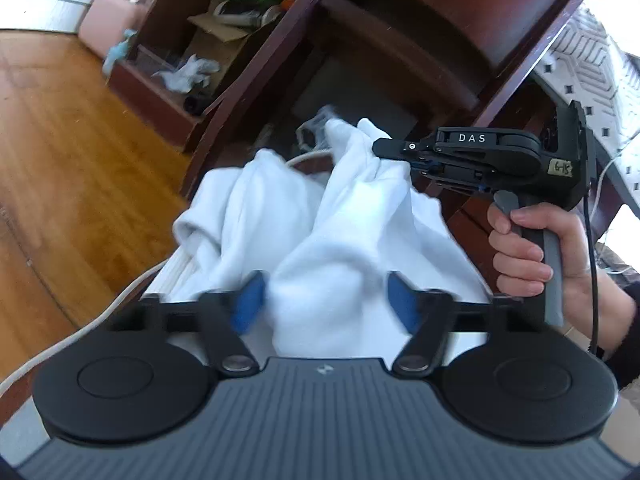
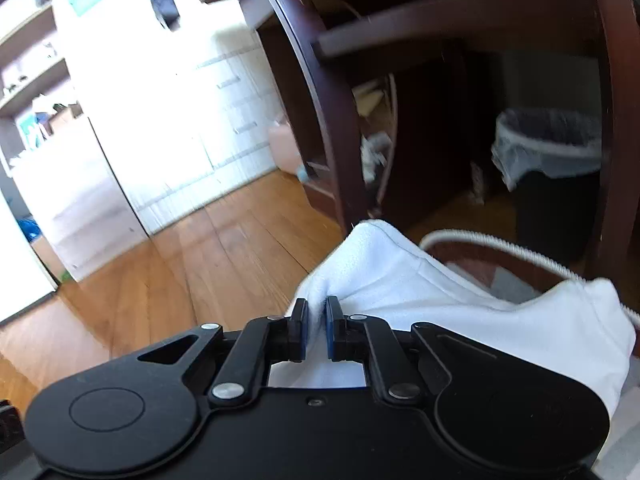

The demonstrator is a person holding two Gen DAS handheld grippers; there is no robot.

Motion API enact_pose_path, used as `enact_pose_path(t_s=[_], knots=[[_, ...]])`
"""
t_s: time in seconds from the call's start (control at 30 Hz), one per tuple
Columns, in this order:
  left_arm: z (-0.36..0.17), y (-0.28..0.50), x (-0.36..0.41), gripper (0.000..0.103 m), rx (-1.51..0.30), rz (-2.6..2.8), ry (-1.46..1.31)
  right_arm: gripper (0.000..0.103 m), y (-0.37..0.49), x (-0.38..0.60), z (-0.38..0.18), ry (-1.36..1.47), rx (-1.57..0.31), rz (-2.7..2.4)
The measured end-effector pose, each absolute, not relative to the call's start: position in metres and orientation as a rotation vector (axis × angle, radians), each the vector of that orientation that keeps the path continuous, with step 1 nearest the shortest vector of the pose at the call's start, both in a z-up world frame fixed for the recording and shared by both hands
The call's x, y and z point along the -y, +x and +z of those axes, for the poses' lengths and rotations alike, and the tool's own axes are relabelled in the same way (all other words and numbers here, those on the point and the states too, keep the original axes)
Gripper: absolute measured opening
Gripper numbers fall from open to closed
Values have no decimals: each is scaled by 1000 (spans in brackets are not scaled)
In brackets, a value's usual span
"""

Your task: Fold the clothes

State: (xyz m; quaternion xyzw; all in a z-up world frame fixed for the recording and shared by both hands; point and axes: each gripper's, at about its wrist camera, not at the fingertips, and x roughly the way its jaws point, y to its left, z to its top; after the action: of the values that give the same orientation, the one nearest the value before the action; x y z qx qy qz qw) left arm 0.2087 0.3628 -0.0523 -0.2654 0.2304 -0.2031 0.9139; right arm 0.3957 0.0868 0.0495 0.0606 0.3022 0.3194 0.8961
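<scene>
The white garment hangs bunched in the air betw. both grippers, above a rope-rimmed basket w/ wood floor beside it. The right gripper is clamped on a thin pinch of cloth near one edge. The left gripper has a thick fold betw. its blue pads, jaws fairly wide; blur makes it unclear if they press.

Risks, as judged:
- thin right pinch could slip if pulled hard
- left may grab several layers, so the fold comes out lopsided
- loose cloth could snag on the dark wooden furniture close behind, or drop to the floor.
</scene>
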Motion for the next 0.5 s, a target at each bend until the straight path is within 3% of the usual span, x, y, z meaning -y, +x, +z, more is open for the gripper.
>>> enact_pose_path(t_s=[0.03, 0.23, 0.3, 0.4, 0.43, 0.5], knots=[[-50, 207, -363, 20, -456, -421, -545, 10, 395, -87, 53, 125, -610, 672], [-22, 184, -371, 20, -340, -305, -532, 10, 398, -113, 82, 162, -523, 781], [-22, 184, -375, 20, -402, -276, -543, 10, 406, -136, 77, 130, -578, 781], [-47, 203, -372, 26, -635, -159, -521, 21, 424, -177, 50, -24, -773, 678], [-54, 205, -369, 30, -676, -115, -487, 33, 426, -180, 37, -66, -807, 612], [-55, 198, -367, 33, -676, -59, -447, 42, 427, -164, 27, -30, -804, 557]])
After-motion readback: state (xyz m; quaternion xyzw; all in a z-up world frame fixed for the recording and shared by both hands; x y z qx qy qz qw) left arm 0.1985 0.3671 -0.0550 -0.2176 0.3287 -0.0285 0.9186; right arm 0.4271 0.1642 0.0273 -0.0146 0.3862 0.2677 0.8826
